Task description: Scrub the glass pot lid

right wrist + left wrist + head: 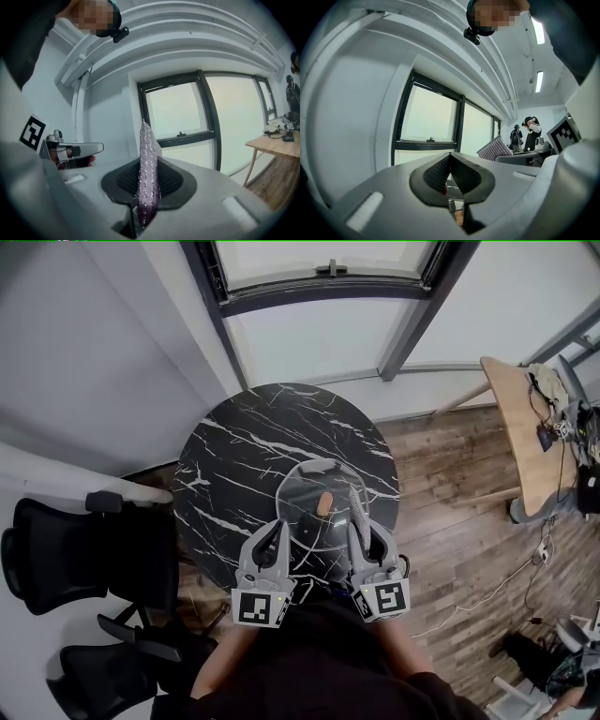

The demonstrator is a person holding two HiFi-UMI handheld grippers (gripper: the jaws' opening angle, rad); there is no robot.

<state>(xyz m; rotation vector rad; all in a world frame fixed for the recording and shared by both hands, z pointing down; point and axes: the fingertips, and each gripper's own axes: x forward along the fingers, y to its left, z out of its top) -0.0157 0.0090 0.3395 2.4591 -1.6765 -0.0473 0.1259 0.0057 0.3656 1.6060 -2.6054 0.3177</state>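
Glass lid point(305, 486) on round black marble table point(234, 456) beside window point(319, 334).

Soft, overexposed daylight from the window point(319, 296) lights everything evenly; the glass pot lid point(305, 491) shows a faint sheen. Both gripper views bulge fisheye-style, with black corners and a blurred foreground.

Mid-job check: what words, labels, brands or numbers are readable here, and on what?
None readable in any view.
Cubes on left gripper and right gripper: black-and-white square marker patterns only, no text.
On glass pot lid, purple scrubber, table: no print visible.
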